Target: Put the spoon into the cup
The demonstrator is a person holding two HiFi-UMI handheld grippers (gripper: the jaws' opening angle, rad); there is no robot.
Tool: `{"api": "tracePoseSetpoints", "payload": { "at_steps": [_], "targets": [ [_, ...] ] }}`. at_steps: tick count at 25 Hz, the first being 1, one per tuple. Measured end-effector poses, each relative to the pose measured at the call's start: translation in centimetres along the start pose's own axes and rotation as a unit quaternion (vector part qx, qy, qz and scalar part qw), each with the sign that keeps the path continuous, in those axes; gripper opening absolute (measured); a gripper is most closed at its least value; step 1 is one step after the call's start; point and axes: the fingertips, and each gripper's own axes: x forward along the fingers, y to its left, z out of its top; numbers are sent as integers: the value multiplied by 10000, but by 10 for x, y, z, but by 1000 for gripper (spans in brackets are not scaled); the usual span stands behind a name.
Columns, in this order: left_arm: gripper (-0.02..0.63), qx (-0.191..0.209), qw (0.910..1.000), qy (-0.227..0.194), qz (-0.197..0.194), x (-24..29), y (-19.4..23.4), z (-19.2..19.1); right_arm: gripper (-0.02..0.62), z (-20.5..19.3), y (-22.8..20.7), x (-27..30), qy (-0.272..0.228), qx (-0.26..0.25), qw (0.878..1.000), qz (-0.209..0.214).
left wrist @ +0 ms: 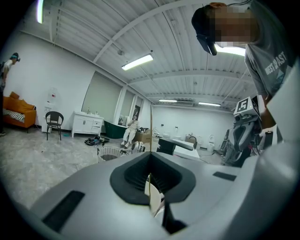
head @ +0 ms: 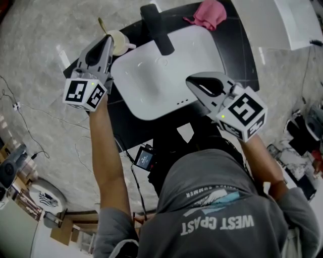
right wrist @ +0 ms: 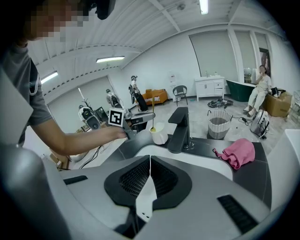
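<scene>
The left claw pinches a thin yellowish spoon above the cream cup. The right claw is pressed together, empty

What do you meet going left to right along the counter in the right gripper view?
Left tool holding the spoon → cup → faucet → basket on the floor behind → pink cloth.

cup: cream
spoon: olive-gold
cloth: pink
basin: white
faucet: black
countertop: black
left gripper cube: black-and-white squares
</scene>
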Motion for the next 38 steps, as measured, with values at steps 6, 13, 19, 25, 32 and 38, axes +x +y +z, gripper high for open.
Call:
{"api": "tracePoseSetpoints", "payload": {
  "at_steps": [6,13,19,25,32,38],
  "targets": [
    [0,-12,9999,136,45,-3,2,-15,32,-5,-1,4,52,54,10000,-8],
    [2,10,9998,183,92,-6,5,-22,32,-7,3,6,37,55,10000,28],
    [2,155,9992,348,147,-9,3,-36,32,-12,7,7,44,46,10000,40],
    [2,356,9979,511,181,-10,0,-45,32,-16,10,7,51,34,10000,61],
    [2,473,9969,576,260,-14,-2,-51,32,-21,12,5,74,8,10000,56],
    [2,601,9958,636,280,-17,-6,-53,32,-23,17,2,54,-23,10000,74]
  ]
}}
